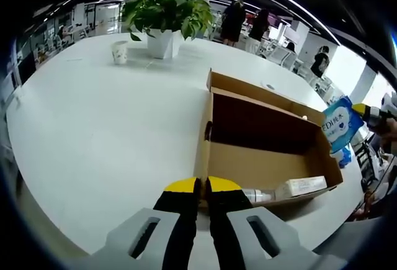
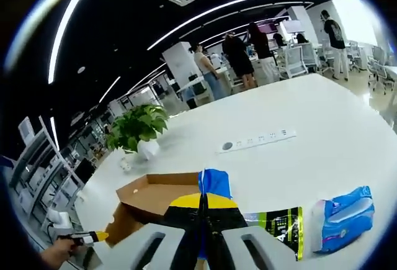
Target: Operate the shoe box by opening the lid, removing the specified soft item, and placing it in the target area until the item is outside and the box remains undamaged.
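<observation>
Right gripper view: right tool (image 2: pixel 202 203) pinches blue soft pack (image 2: pixel 214 183) above open shoe box (image 2: pixel 149 197).

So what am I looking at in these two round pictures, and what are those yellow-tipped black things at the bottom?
No robot here: a person holds a two-jaw tool in each hand, each carrying a fisheye camera. The left gripper, in its own view, is shut with nothing between its jaws and points at an open cardboard shoe box on a white table. The right gripper is clamped on a blue soft pack, lifted clear of the box. Another blue pack and a black-and-yellow packet lie on the table; a potted plant stands farther off.
</observation>
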Demonstrator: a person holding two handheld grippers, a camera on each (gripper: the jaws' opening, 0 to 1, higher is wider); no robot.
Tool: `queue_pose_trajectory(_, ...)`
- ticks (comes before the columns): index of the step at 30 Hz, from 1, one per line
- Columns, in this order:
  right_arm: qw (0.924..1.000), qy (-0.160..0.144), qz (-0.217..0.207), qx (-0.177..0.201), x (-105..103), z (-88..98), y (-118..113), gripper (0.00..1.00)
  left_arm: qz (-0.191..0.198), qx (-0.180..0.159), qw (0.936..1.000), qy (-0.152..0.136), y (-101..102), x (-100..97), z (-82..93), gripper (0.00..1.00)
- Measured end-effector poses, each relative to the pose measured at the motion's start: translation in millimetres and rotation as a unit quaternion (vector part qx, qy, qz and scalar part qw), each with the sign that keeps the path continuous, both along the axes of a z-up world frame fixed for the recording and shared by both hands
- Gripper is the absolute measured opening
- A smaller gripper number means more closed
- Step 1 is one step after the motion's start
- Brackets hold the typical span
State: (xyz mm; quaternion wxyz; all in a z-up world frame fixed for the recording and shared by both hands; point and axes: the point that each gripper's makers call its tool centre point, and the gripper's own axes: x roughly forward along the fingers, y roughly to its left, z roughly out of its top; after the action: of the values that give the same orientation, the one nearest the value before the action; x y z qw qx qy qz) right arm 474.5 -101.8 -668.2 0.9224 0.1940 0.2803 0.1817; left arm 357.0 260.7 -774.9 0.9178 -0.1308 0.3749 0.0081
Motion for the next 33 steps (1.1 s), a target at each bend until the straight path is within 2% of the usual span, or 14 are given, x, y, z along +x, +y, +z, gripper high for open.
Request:
queue_pose_trajectory(9, 0.9996, 0.017, -0.017, 0.015, -2.6, -13.1, 0.5, 0.00, 0.000, -0.001, 1.0000, -0.001, -0.4, -0.1, 0.0, 0.02)
queue_pose_trajectory(22, 0.9994, 0.024, -0.022, 0.011, 1.0, -23.6, -9.5, 0.00, -0.001, -0.002, 1.0000, -0.001, -0.2, 0.3, -0.3, 0.02)
queue_pose_trajectory(25, 0.9993, 0.028, -0.023, 0.005, 2.1, -27.5, -15.8, 0.00, -0.001, -0.002, 1.0000, -0.001, 0.1, 0.5, -0.4, 0.02)
queue_pose_trajectory(33, 0.9980, 0.038, -0.017, -0.047, 2.4, -42.3, -38.9, 0.00, -0.001, -0.002, 1.0000, 0.000, -0.4, 0.6, -0.2, 0.02)
